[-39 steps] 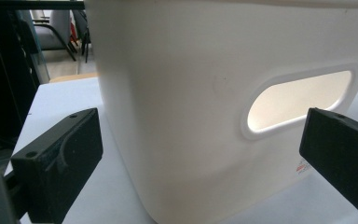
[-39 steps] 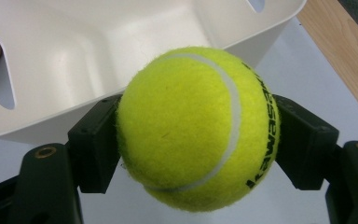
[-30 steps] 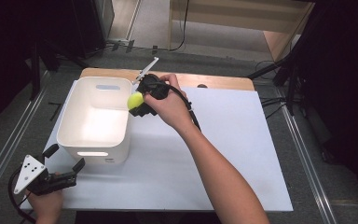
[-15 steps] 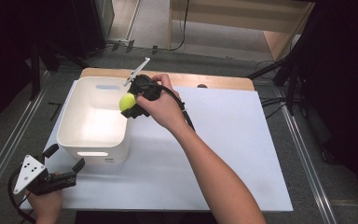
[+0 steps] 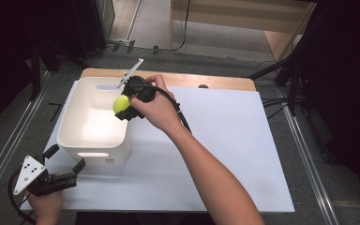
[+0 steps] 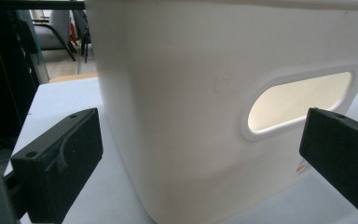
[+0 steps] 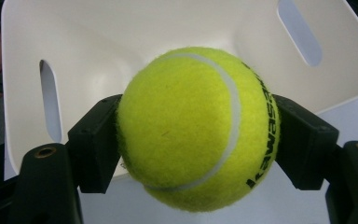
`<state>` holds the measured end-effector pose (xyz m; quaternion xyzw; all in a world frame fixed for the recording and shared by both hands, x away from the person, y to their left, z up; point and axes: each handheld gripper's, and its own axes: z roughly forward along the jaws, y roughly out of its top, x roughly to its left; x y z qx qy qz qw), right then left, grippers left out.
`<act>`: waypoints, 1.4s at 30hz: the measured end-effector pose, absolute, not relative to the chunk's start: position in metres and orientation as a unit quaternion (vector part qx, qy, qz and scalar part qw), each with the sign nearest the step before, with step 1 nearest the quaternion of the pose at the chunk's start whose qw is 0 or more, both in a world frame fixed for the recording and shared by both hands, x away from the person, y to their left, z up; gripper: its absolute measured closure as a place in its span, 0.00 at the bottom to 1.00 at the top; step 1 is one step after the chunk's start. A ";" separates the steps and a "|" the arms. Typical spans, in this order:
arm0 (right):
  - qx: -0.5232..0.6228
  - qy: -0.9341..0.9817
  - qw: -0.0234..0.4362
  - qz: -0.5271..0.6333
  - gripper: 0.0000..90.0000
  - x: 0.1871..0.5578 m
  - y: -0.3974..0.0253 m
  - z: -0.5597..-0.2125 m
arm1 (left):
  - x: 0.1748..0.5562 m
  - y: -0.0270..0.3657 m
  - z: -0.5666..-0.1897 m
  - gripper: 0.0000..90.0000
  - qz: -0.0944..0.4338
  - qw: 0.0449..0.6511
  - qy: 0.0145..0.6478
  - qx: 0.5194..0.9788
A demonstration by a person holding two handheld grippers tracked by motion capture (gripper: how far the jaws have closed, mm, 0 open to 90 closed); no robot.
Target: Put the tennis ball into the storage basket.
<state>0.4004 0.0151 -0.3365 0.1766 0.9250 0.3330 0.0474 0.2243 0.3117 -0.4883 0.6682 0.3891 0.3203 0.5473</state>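
High view: the right hand (image 5: 157, 110) covers most of the right gripper (image 5: 125, 110); its jaws are hard to make out there. The tennis ball (image 5: 121, 103) sits over the right rim of the white bin (image 5: 75, 136), at the far left of the white surface (image 5: 234, 140).

Right gripper view: jaws pinch the ball on both sides, the bin's inside behind it. Black lettering on the ball is partly cut off by the jaw.

Left gripper (image 5: 65, 172): jaws spread wide, holding nothing, near the bin's near wall. Left gripper view: that wall's handle slot (image 6: 298, 105) between the jaws; bin's top cut off.
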 end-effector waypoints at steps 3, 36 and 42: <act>0.169 0.926 0.046 0.336 0.26 0.399 0.020 -0.336 | 0.224 0.312 -0.488 0.00 0.320 0.547 0.389 0.669; 0.133 0.945 0.023 0.298 0.26 0.387 0.051 -0.359 | 0.225 0.313 -0.488 0.00 0.319 0.549 0.389 0.667; 0.131 0.948 0.019 0.289 0.26 0.385 0.054 -0.365 | 0.225 0.313 -0.488 0.00 0.319 0.551 0.390 0.666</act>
